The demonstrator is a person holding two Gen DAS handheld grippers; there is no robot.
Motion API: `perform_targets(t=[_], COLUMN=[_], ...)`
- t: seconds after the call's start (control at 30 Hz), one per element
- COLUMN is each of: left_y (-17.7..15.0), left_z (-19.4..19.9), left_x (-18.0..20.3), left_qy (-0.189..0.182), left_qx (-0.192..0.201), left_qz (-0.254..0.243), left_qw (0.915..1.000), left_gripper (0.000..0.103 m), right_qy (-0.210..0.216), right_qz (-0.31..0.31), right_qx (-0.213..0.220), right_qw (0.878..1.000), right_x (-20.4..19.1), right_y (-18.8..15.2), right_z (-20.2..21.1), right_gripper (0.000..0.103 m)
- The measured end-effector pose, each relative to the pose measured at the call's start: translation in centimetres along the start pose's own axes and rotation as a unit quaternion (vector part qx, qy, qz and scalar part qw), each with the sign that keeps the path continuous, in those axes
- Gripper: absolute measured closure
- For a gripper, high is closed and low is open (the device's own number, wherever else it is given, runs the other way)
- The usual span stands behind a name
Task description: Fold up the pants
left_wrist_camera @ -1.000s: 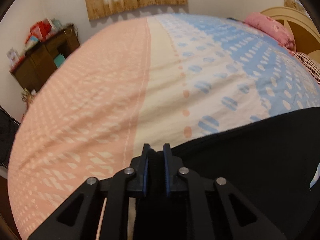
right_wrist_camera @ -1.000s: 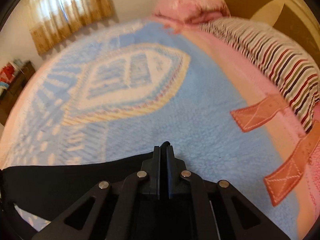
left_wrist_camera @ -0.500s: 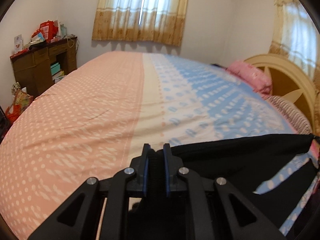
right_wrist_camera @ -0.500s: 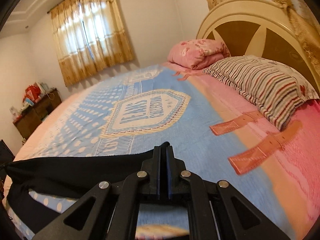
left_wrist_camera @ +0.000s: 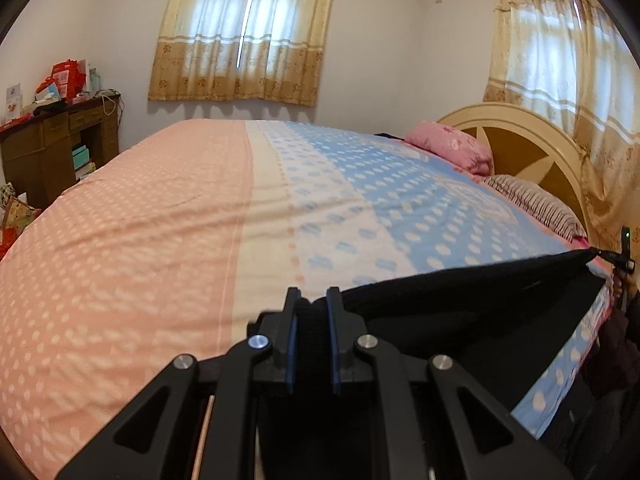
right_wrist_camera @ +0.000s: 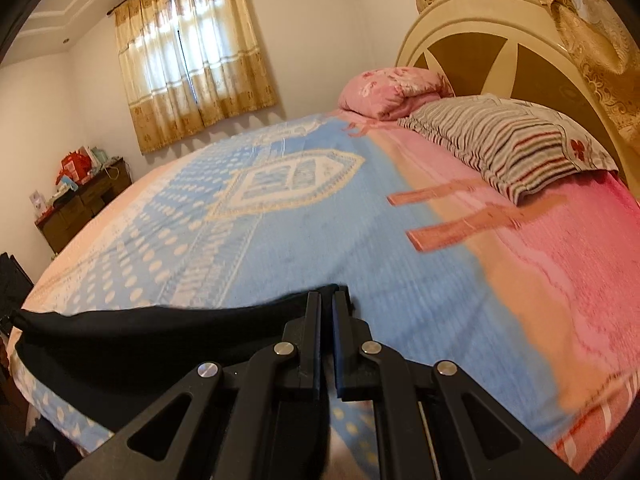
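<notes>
You are not getting any readable text here: the crest (right_wrist_camera: 294, 178) woven into the blue blanket (right_wrist_camera: 320, 248) is showing rows of lettering in the right wrist view, but they are blurring into pale strokes and no word can be made out. The red boxes (left_wrist_camera: 66, 78) on the wooden cabinet (left_wrist_camera: 60, 148) are carrying printed faces that are too small to read in either view, and the white card (left_wrist_camera: 13, 102) beside them is staying illegible too
</notes>
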State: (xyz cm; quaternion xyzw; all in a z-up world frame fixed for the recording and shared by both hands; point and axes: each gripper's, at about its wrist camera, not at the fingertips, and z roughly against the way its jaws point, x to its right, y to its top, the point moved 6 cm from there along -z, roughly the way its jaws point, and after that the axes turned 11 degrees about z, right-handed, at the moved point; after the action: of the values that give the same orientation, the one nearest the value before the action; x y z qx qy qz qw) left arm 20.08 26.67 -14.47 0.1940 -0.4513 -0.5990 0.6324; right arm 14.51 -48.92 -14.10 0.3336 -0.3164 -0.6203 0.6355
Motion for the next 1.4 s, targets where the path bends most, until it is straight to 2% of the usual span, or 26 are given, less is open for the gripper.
perform_targets(t=[0.17,0.33,0.4,0.47,0.53,0.57,0.67,0.7,0.77,0.83,0.87,1.0,1.1,1.2,1.3,1.4], left_y=[-2.0,-3.9,-4.2,-4.4,-4.6,-4.7,-4.9,-5.0,-5.1,-5.0,-4.8,-4.3,-3.8,-4.2,-5.0,-5.6], left_z=[0.2,0.8,1.5,2.4,3.1,3.4,4.5,4.8,5.4,5.8,6.2,6.4,5.9,4.5,3.1,1.8], left_x=[-0.2,-0.8,-1.2,-1.6,-2.2,-2.6,-4.8,-5.5,-7.4,-8.6,-8.8,-7.3,-5.4,-3.4,-1.5,-0.7], left_qy=[-0.012,0.005,0.003,0.004,0.017,0.023,0.059,0.071,0.098,0.109,0.108,0.084,0.061,0.056,0.051,0.055], left_qx=[-0.023,-0.037,-0.038,-0.037,-0.035,-0.034,-0.030,-0.029,-0.024,-0.021,-0.014,0.001,-0.004,-0.034,-0.059,-0.080], left_qz=[-0.016,-0.041,-0.039,-0.041,-0.043,-0.044,-0.033,-0.028,-0.006,0.021,0.038,0.064,0.071,0.058,0.033,0.027], left_qw=[0.9995,0.9984,0.9985,0.9985,0.9983,0.9982,0.9972,0.9967,0.9949,0.9936,0.9934,0.9944,0.9956,0.9961,0.9964,0.9949], left_gripper=[0.088,0.084,0.082,0.077,0.063,0.060,0.058,0.058,0.060,0.060,0.060,0.060,0.060,0.060,0.060,0.060], right_qy=[-0.006,-0.017,-0.034,-0.061,-0.081,-0.088,-0.068,-0.054,-0.028,0.006,0.026,0.078,0.126,0.182,0.203,0.219], right_qz=[0.005,0.012,0.003,-0.004,-0.004,-0.001,0.013,0.025,0.047,0.082,0.101,0.196,0.265,0.312,0.347,0.366], right_qx=[-0.022,-0.040,-0.040,-0.035,-0.024,-0.016,0.008,0.013,0.013,0.012,0.012,-0.015,-0.039,-0.061,-0.075,-0.083], right_qw=[1.000,0.999,0.999,0.998,0.996,0.996,0.998,0.998,0.998,0.997,0.995,0.977,0.955,0.930,0.912,0.901], right_x=[-0.1,-0.1,0.5,1.1,1.3,1.1,-1.0,-2.6,-5.3,-9.1,-11.4,-21.2,-28.5,-34.8,-38.5,-40.7], right_y=[-2.0,-3.0,-3.1,-2.9,-2.5,-2.1,-0.6,0.1,1.1,2.2,2.6,2.8,1.3,-1.0,-3.2,-4.7], right_z=[0.2,0.7,1.4,2.4,3.8,4.5,6.1,6.3,6.0,5.4,5.0,2.3,0.5,-0.9,-1.8,-2.6], right_gripper=[0.099,0.098,0.096,0.095,0.095,0.095,0.094,0.093,0.084,0.058,0.054,0.052,0.052,0.052,0.052,0.052])
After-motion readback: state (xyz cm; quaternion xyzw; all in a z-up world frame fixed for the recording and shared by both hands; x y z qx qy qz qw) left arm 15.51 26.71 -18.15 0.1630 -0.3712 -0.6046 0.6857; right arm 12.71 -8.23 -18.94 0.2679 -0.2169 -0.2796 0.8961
